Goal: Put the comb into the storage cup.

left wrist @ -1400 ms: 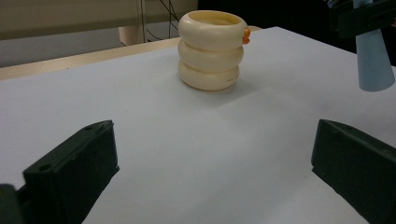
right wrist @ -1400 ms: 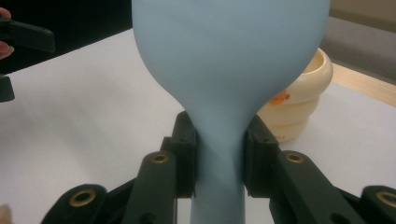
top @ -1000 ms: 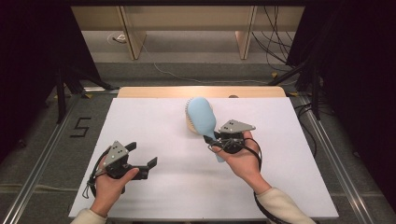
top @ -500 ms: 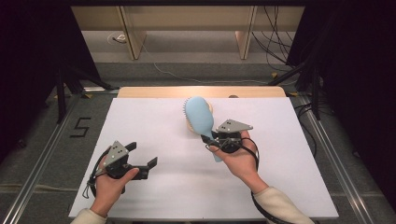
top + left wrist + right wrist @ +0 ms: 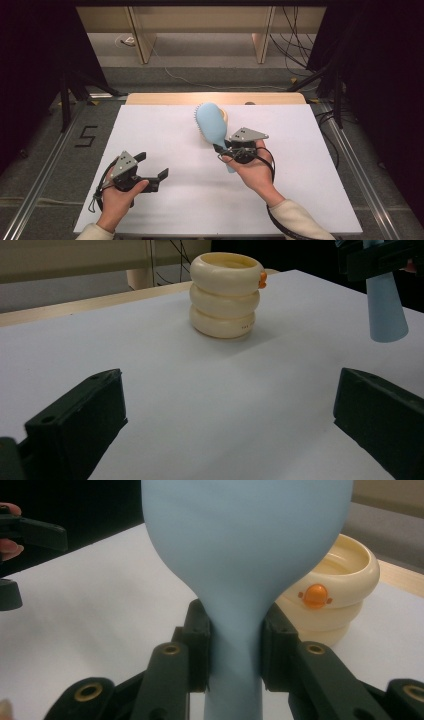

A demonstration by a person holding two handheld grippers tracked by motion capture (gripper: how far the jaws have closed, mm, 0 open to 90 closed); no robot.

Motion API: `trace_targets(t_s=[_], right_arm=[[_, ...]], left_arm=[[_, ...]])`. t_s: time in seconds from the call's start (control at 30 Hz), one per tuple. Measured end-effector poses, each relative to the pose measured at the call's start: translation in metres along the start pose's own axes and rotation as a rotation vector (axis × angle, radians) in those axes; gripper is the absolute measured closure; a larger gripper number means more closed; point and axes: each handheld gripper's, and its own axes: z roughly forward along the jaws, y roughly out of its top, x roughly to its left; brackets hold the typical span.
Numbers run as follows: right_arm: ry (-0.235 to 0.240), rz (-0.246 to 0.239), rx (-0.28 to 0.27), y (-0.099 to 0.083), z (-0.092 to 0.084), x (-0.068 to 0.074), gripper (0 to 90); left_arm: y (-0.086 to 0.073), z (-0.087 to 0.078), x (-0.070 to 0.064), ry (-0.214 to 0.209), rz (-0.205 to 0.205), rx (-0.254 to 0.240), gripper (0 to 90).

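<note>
Blue hairbrush [image 5: 240, 570] stands clamped by its neck in the right gripper [image 5: 235, 652].

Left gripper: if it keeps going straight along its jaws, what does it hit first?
Probably the cream ringed holder, which stands ahead between the open jaws of the left gripper, slightly left of centre. Bare white table lies before it. Depth is hard to judge.

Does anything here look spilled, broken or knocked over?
Nothing stands out. The cream ringed plastic cup stands upright on the white table, with no spill or damage in sight. The light blue plastic hairbrush is clamped by its neck in the right gripper, off the table. The left gripper is open.
</note>
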Motion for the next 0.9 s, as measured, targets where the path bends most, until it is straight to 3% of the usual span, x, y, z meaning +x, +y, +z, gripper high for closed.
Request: trace_targets(t_s=[0.47, 0.77, 0.9], right_arm=[[0.004, -0.004, -0.002, 0.001, 0.005, 0.004, 70.6], [0.003, -0.001, -0.002, -0.001, 0.009, 0.005, 70.5], [0.002, -0.002, -0.007, -0.001, 0.01, 0.006, 70.5]], left_arm=[[0.004, -0.001, -0.002, -0.017, -0.028, -0.017, 0.0], [0.027, 0.003, -0.019, -0.077, -0.06, -0.063, 0.0], [0.043, 0.009, -0.033, -0.126, -0.049, -0.082, 0.0]])
